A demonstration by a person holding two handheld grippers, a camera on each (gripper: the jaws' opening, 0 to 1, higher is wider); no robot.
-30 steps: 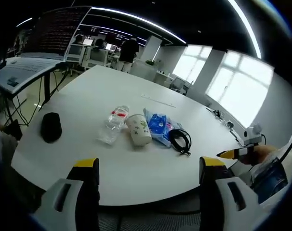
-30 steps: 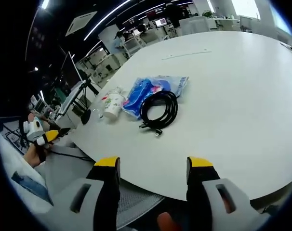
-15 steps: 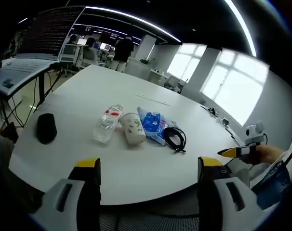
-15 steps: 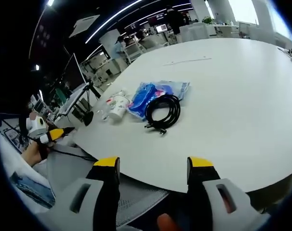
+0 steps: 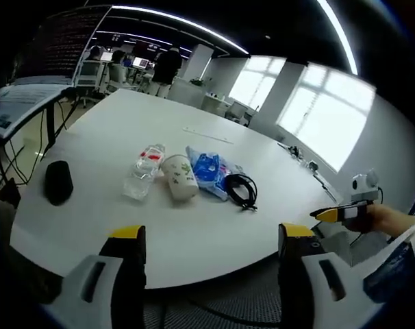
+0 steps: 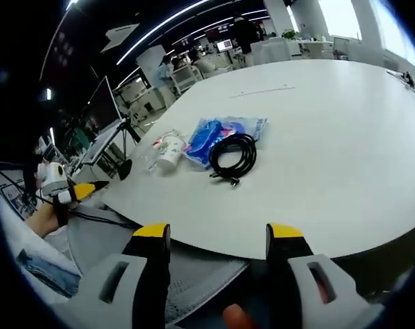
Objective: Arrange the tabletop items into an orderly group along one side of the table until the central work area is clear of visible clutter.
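Both cameras have drawn back from the worktop (image 5: 91, 205) since the earlier pictures, so the cluster of things looks smaller and more of the near edge shows; the things themselves lie as they did.

In the left gripper view, taking the paper cup (image 5: 179, 186) as the landmark: well to its left, alone near the worktop's edge, sits a black mouse-like lump (image 5: 58, 183); just left of the cup lies a clear plastic bottle (image 5: 140, 181) on its side, red label uppermost; the cup itself lies on its side, touching or all but touching the bottle; just right of it lies a blue packet (image 5: 209, 172), and on the packet's right edge rests a coiled black cable (image 5: 240, 190); far to the right, off the worktop, a hand holds the right tool (image 5: 331, 214), its yellow tip pointing towards the cup.

The left tool (image 5: 206, 236) hovers short of the worktop, yellow-tipped jaws wide apart and holding nothing.

In the right gripper view, the left tool (image 6: 77, 192) is held at far left, beyond the worktop's edge; the cup (image 6: 168, 151) lies right of the bottle (image 6: 155, 152); the packet (image 6: 218, 133) and cable (image 6: 233, 157) follow to its right; the right tool (image 6: 217, 236) also stands wide and empty, off the near edge.
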